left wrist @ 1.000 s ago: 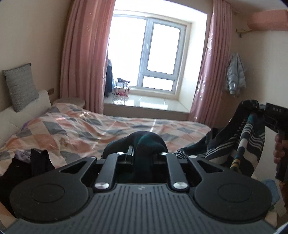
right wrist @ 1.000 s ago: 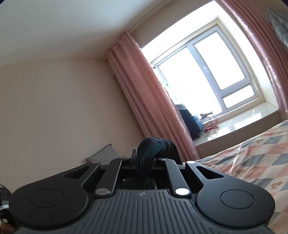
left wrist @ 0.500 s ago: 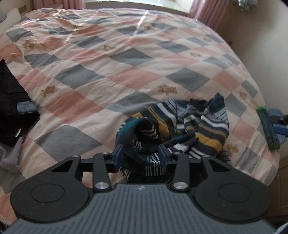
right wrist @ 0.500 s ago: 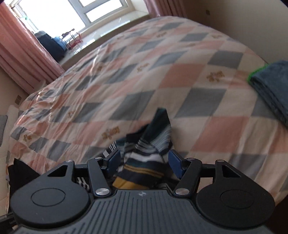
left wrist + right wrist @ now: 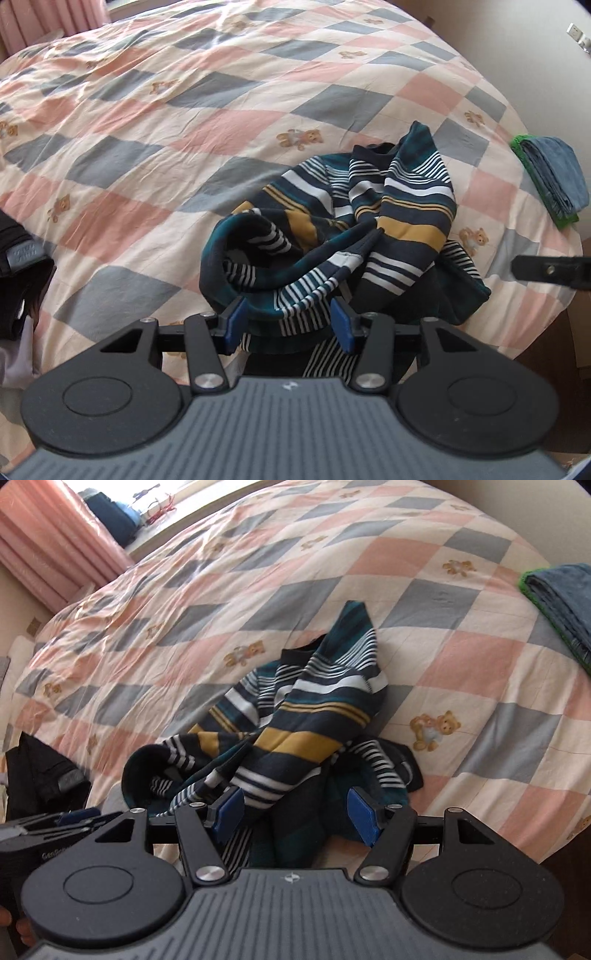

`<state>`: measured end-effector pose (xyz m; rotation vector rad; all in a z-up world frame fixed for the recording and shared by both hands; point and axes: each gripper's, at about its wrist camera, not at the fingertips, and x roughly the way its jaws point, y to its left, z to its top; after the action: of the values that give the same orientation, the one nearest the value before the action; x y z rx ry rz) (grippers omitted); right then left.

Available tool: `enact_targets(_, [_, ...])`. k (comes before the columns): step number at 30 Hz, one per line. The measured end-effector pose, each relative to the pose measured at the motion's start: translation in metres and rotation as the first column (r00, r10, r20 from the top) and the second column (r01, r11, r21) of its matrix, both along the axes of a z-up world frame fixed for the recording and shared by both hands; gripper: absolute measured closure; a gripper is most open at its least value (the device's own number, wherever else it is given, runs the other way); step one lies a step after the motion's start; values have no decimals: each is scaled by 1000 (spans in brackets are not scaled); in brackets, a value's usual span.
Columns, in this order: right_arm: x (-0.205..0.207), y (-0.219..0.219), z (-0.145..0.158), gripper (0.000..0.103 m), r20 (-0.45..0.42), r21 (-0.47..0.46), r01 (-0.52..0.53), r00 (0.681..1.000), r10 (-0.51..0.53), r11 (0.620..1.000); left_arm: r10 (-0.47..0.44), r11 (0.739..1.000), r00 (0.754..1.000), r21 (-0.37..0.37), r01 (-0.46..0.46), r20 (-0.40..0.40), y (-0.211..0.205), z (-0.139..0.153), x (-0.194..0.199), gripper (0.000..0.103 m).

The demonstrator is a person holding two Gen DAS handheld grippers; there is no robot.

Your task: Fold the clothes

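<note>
A striped garment (image 5: 343, 229), navy, teal, white and mustard, lies crumpled on the checked bedspread (image 5: 184, 122) near the bed's front edge. It also shows in the right wrist view (image 5: 295, 723). My left gripper (image 5: 287, 325) is open, its blue pads on either side of a fold of the garment without pinching it. My right gripper (image 5: 297, 814) is open wide just above the garment's near edge. The right gripper's finger shows at the right of the left wrist view (image 5: 546, 271). The left gripper's fingers show at the left of the right wrist view (image 5: 59, 821).
A folded blue and green pile (image 5: 554, 177) sits at the bed's right edge, also in the right wrist view (image 5: 561, 598). Black clothing (image 5: 18, 273) lies at the left, also in the right wrist view (image 5: 40, 775). Pink curtains (image 5: 48, 550) hang beyond the bed.
A second ago both grippers held the garment up in the air. They lowered it onto the bed and opened. The garment now lies loose on the bedspread.
</note>
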<state>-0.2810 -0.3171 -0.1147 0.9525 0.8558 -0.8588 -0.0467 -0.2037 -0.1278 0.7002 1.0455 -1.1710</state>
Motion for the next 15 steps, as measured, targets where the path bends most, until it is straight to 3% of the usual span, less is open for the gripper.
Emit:
enact_targets(5, [12, 1, -4, 38, 17, 18, -20, 1000, 19, 1000, 20, 1000, 1000, -19, -20, 1, -3, 3, 9, 54])
enact_targets(9, [19, -3, -12, 38, 65, 64, -25, 998, 21, 998, 92, 996, 995, -9, -92, -46, 1, -3, 33, 48])
enact_targets(15, [28, -9, -47, 38, 173, 222, 23, 983, -62, 975, 214, 977, 969, 37, -210, -127, 3, -24, 73, 42])
